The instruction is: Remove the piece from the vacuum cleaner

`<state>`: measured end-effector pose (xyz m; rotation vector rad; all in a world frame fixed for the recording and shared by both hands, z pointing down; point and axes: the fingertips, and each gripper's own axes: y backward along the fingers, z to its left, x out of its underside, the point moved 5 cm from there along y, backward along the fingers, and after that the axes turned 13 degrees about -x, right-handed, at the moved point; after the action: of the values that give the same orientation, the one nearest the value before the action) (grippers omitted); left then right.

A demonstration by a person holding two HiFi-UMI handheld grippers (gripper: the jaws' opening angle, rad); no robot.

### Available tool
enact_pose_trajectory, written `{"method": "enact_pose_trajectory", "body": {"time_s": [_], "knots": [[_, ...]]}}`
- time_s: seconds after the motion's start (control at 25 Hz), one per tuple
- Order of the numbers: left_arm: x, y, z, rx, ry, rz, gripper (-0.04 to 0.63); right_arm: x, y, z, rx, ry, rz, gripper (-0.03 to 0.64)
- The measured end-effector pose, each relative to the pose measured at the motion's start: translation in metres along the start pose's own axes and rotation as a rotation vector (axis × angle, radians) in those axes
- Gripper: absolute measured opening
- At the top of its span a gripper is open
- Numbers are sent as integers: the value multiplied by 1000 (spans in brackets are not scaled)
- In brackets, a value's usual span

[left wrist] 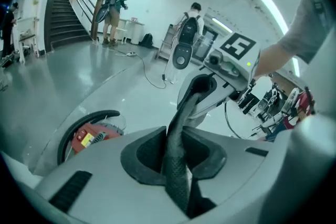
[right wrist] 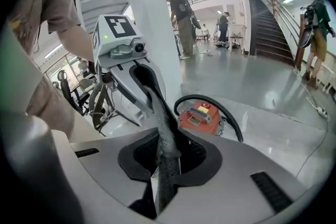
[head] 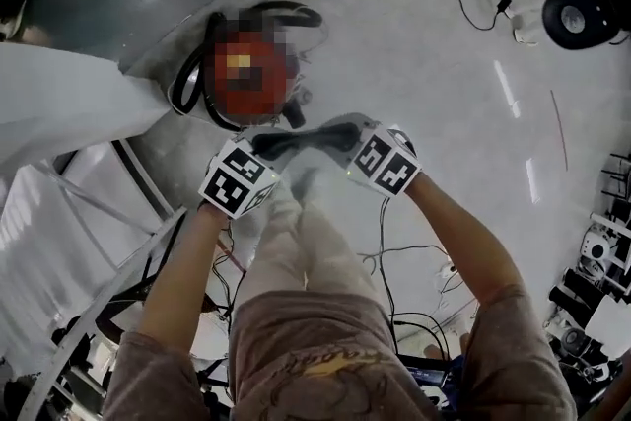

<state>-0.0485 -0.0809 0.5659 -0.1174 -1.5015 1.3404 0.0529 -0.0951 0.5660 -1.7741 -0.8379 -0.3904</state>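
- Floor (head: 424,64): the vacuum (right wrist: 199,115) sits here, below my hands.
- Piece (head: 296,141): dark strip, clear of the vacuum, spanning both grippers.
- Left gripper (left wrist: 176,165), right gripper (right wrist: 165,165): each clamped on one end; I'd hold them level, with even tension.

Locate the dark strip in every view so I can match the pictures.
Head view: dark strip at centre, just below the red vacuum cleaner.
Left gripper view: dark strip at lower centre, rising up-right.
Right gripper view: dark strip at lower centre, rising up-left.
Shared landmark: the red vacuum cleaner, left of the strip in the left gripper view, right of it in the right.
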Motion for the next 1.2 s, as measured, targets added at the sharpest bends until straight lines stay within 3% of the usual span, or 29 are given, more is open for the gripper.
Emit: {"method": "enact_pose_trajectory", "body": {"time_s": [0.16,0.36,0.56,0.76,0.96,1.2], "knots": [[-56,54,-16,14,-70,-58,61,-44,62,27,47,-7,-64,46],[-121,107,-25,28,-172,-127,61,-95,128,45,131,60,-128,46],[-150,151,-33,43,-224,-197,64,-129,162,71,203,108,-183,48],[-176,174,-40,100,-279,-226,64,-148,191,87,209,104,-235,48],[-199,198,-43,138,-275,-270,64,-169,217,96,217,75,-311,48],[-207,219,-52,108,-239,-396,69,-176,234,110,249,86,-441,57]]}}
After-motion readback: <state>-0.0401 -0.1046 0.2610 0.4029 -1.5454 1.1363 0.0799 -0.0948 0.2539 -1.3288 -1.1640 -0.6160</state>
